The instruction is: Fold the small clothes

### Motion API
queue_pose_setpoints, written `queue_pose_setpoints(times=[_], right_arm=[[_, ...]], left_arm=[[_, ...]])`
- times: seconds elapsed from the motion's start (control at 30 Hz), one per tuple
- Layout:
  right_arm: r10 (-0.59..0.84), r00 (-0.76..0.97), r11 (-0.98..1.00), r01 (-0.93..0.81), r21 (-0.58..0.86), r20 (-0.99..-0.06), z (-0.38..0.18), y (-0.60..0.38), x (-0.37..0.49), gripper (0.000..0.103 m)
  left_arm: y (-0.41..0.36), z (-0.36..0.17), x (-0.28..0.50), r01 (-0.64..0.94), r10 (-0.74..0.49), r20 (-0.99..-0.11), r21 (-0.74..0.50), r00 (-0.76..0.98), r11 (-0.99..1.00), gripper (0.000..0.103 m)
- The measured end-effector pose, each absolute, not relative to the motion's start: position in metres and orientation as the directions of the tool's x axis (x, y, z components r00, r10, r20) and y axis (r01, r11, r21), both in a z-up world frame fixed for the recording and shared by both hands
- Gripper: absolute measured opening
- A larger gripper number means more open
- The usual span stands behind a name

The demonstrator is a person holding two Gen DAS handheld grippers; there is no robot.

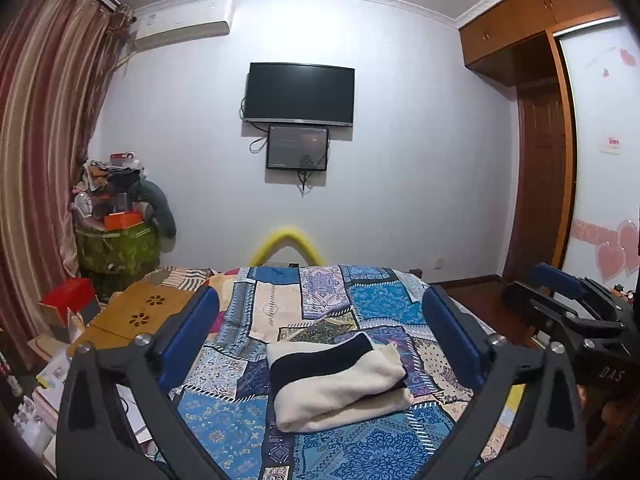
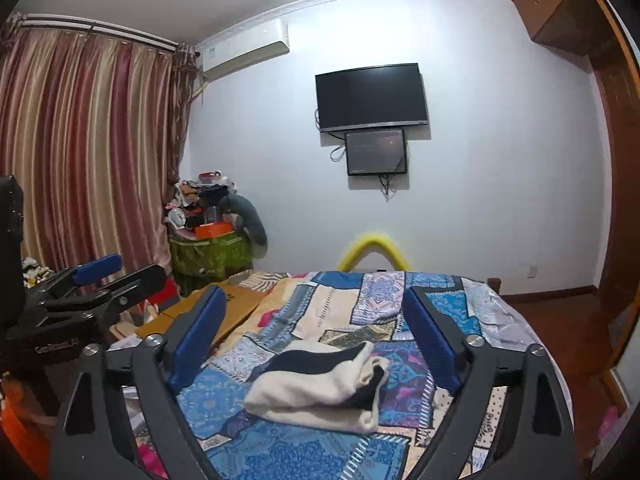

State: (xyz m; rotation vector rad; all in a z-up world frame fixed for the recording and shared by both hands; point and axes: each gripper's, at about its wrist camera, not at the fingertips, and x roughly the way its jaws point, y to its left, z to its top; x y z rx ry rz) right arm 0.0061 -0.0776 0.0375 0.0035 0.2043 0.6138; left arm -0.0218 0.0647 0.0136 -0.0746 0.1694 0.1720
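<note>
A small cream garment with a dark band [image 1: 336, 384] lies folded in a compact bundle on the patchwork bedspread [image 1: 320, 304]; it also shows in the right wrist view [image 2: 320, 388]. My left gripper [image 1: 320, 308] is open and empty, held above and short of the bundle. My right gripper [image 2: 316, 312] is open and empty, also above and short of it. The right gripper shows at the right edge of the left wrist view [image 1: 568, 292]. The left gripper shows at the left edge of the right wrist view [image 2: 108, 276].
A wooden lap desk [image 1: 136, 312] lies on the bed's left side beside red boxes [image 1: 68, 300]. A cluttered green hamper [image 1: 116, 240] stands by the curtain [image 1: 44, 140]. A TV [image 1: 298, 94] hangs on the far wall. A wardrobe [image 1: 540, 120] is at right.
</note>
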Motion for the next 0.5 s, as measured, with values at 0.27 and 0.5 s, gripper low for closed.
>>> queue_pose_setpoints(times=[0.27,0.5], right_arm=[[0.543,0.816,0.838,-0.542,0.063,-0.198,0.031,-0.084,0.001,0.103],[0.533,0.82,0.844,-0.532,0.063,-0.21,0.031,-0.085,-0.001,0.103]], left_arm=[[0.056,0.008,-0.023,-0.168,0.156,-0.185,-0.047,0.97,0.985,0.103],[0.054,0.003,-0.02,-0.161,0.148,-0.199,-0.05,0.969,0.986,0.103]])
